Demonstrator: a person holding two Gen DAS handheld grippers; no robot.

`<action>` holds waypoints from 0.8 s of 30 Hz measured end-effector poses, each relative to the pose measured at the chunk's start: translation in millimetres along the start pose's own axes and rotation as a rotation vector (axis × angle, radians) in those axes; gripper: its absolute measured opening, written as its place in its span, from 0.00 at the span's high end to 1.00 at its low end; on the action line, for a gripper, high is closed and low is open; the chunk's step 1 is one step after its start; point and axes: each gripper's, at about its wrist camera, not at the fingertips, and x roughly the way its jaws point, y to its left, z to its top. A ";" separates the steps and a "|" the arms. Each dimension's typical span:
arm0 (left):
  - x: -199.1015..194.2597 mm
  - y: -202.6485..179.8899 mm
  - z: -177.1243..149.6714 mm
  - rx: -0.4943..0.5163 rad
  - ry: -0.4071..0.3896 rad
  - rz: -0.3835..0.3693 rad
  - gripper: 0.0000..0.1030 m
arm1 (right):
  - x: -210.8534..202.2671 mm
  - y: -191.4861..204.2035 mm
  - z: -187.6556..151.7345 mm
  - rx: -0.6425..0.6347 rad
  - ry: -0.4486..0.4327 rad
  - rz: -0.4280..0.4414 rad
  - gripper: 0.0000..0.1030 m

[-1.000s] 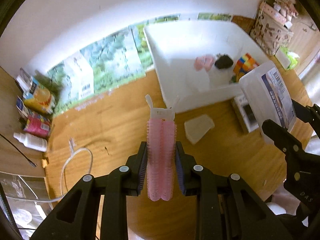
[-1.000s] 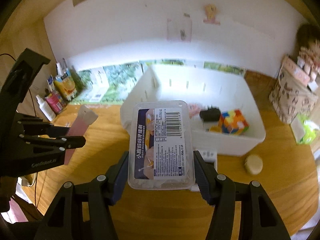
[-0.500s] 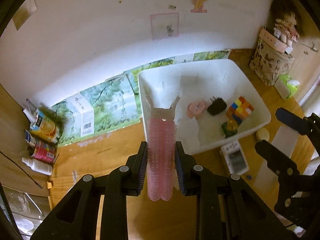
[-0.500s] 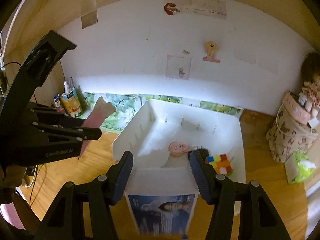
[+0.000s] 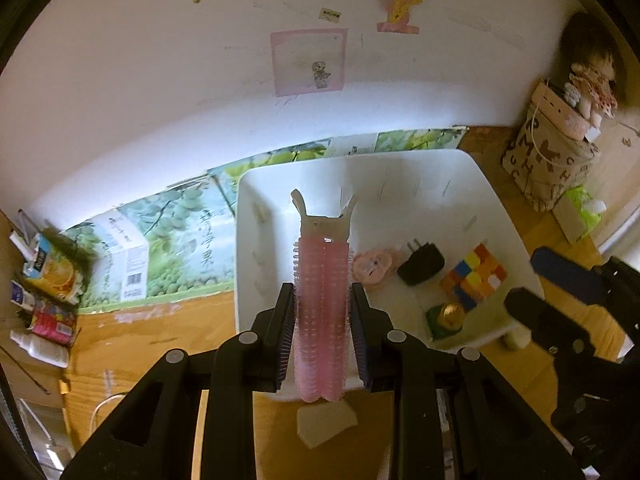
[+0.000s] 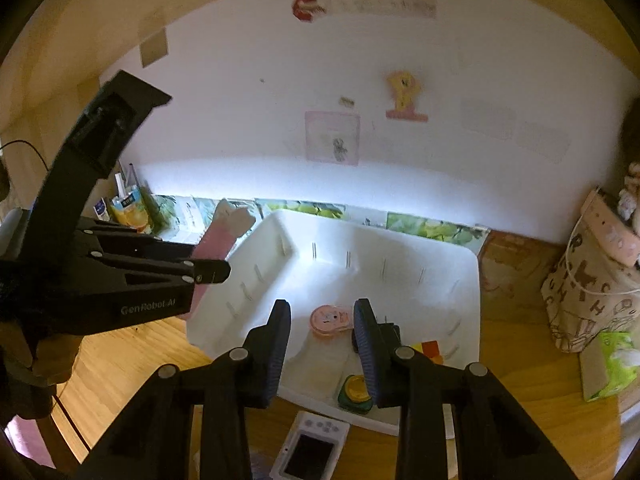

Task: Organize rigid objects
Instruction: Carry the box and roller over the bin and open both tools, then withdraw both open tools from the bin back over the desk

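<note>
Wooden table (image 6: 532, 420), white bin (image 5: 496, 216), cube (image 5: 474, 274), charger (image 5: 422, 268)

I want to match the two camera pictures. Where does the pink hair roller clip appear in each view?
Left wrist view: the pink hair roller clip is at centre, upright, clamped in the left gripper.
Right wrist view: it is at middle left, sticking up from that gripper, beside the bin's left rim.
Shared landmark: the white bin.
</note>
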 end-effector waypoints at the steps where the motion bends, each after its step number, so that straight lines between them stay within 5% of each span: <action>1: 3.1 -0.9 2.2 -0.005 -0.009 -0.007 0.72 | 3.9 -3.1 0.2 0.005 0.006 0.006 0.69; 15: 19.9 3.8 7.3 -0.036 -0.018 -0.006 0.69 | 27.2 -16.8 -3.0 0.053 0.051 0.043 0.69; 20: 9.3 9.4 5.6 -0.061 -0.045 -0.003 0.43 | 20.0 -17.2 -1.9 0.057 0.041 0.031 0.67; 24: -4.9 11.8 1.8 -0.067 -0.074 -0.001 0.34 | 9.0 -15.2 -0.7 0.059 0.029 0.019 0.66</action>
